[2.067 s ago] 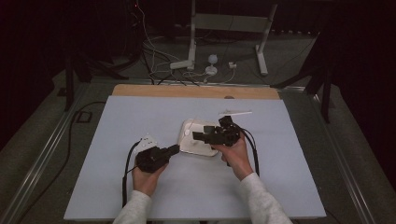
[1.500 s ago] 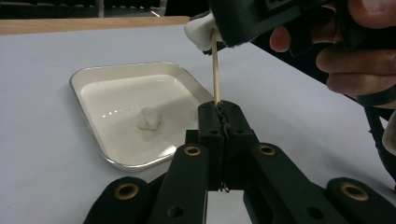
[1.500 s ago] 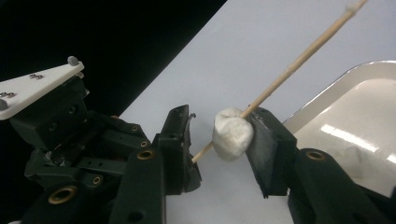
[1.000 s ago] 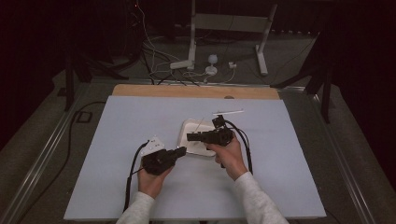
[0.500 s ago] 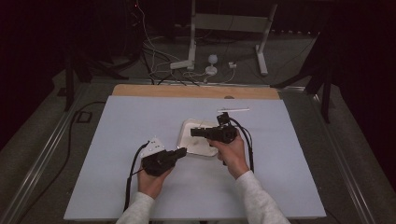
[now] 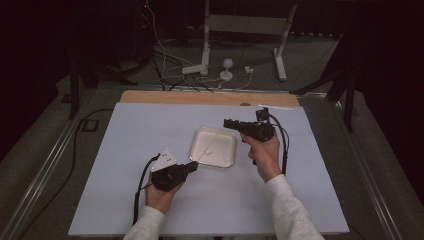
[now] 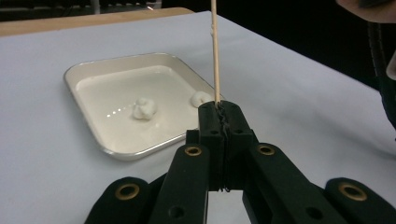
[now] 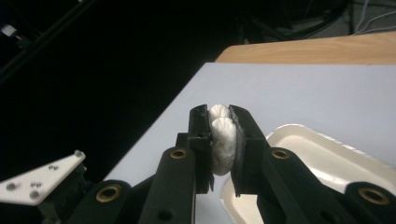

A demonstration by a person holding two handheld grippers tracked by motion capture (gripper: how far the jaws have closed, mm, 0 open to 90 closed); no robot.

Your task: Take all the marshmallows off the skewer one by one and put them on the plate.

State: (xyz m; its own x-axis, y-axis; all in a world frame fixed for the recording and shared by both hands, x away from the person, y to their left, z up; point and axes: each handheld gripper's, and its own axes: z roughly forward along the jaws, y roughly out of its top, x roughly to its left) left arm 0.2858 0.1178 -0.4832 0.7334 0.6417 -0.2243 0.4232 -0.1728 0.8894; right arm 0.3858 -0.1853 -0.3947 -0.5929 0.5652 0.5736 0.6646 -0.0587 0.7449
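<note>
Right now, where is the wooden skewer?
The left gripper clamps the wooden skewer, which rises beside the white tray's near right corner.

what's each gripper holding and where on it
The left gripper pinches a thin wooden skewer at its lower end; the right gripper squeezes a white marshmallow by its sides.

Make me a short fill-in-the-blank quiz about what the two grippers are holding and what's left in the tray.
1. The left gripper is shut on a thin wooden ____.
2. The right gripper clamps a soft white ____ between its jaws.
3. In the left gripper view, the white tray has ____ white lumps lying in it.
4. The tray is ____ in shape, with rounded corners.

Missing words: skewer; marshmallow; two; square
</note>
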